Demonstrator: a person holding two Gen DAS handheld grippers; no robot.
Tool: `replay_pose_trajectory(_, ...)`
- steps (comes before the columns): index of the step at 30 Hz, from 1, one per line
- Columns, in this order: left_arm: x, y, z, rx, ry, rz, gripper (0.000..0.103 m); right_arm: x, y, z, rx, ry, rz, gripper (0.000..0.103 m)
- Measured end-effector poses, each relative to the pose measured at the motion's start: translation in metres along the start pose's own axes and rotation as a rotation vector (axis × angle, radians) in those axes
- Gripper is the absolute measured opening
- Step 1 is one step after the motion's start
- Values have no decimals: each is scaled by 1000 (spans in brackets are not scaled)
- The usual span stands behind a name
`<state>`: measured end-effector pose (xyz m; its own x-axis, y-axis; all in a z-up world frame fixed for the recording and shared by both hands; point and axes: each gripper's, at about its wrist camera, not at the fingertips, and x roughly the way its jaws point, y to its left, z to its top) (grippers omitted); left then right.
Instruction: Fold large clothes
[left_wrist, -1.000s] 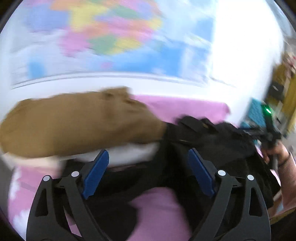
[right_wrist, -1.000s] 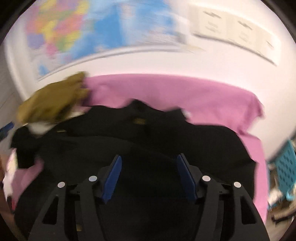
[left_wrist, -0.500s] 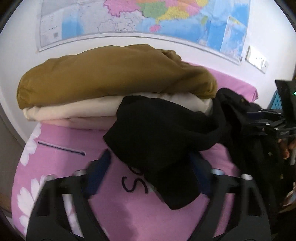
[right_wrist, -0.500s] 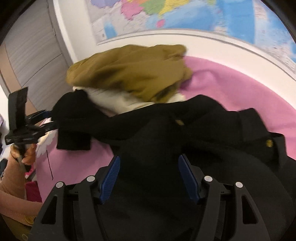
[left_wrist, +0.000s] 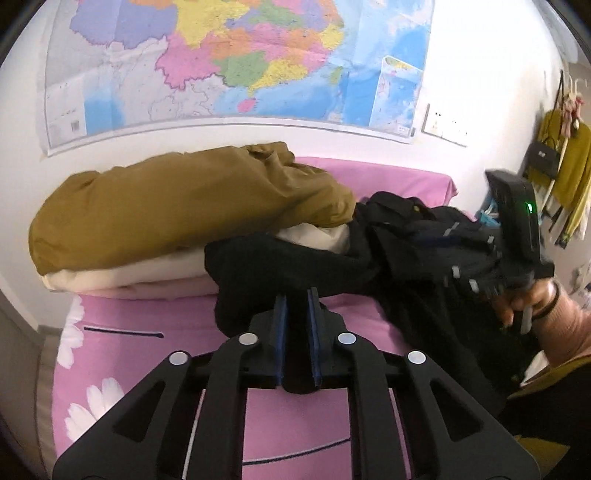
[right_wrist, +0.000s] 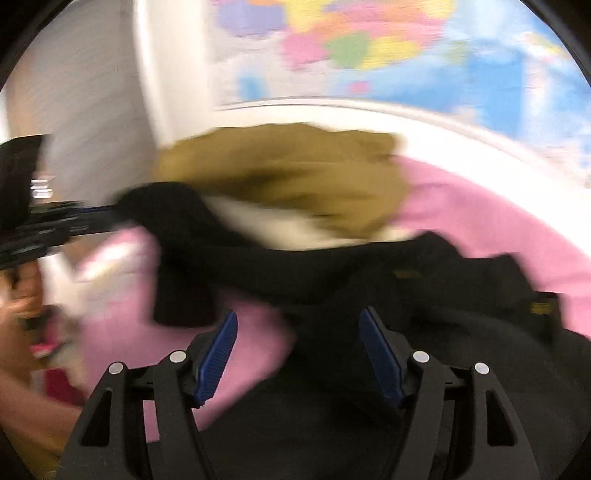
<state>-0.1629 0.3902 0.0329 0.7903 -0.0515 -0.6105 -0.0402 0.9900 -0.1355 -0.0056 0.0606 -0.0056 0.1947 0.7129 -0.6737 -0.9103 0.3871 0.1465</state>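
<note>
Now: sleeve pinched, body loose

Black garment (left_wrist: 406, 258) sprawls over the pink bedsheet (left_wrist: 122, 354), beside the stacked mustard jacket (left_wrist: 177, 206). Left gripper (left_wrist: 295, 310) has just closed, its blue pads clamped on a black sleeve end. Right gripper (right_wrist: 299, 350), jaws apart and widening, hovers above the dark cloth.

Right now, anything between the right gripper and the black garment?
Nothing visible. The right gripper is open directly over the black garment, no object between; the left gripper already pinches its sleeve end.
</note>
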Motion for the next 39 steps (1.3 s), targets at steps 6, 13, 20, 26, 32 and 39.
replay_pose_trajectory(6, 5, 2, 4, -13, -9, 14, 12, 73, 51, 10, -128, 145, 83, 79)
replay_pose_trajectory(13, 18, 12, 4, -61, 34, 51, 26, 122, 68, 23, -115, 237, 197, 5)
replay_pose_trajectory(20, -1, 13, 18, -41, -15, -4, 45, -12, 25, 22, -18, 84, 457, 4)
replay_pose_trajectory(26, 17, -11, 31, 7, -12, -140, 54, -111, -26, -6, 69, -18, 329, 5)
replay_pose_trajectory(32, 78, -52, 23, 61, 127, -271, 57, -146, -56, -72, 266, 19, 245, 5)
replay_pose_trajectory(39, 137, -74, 11, 50, 286, -340, 57, -192, -76, -98, 333, -114, 194, 4)
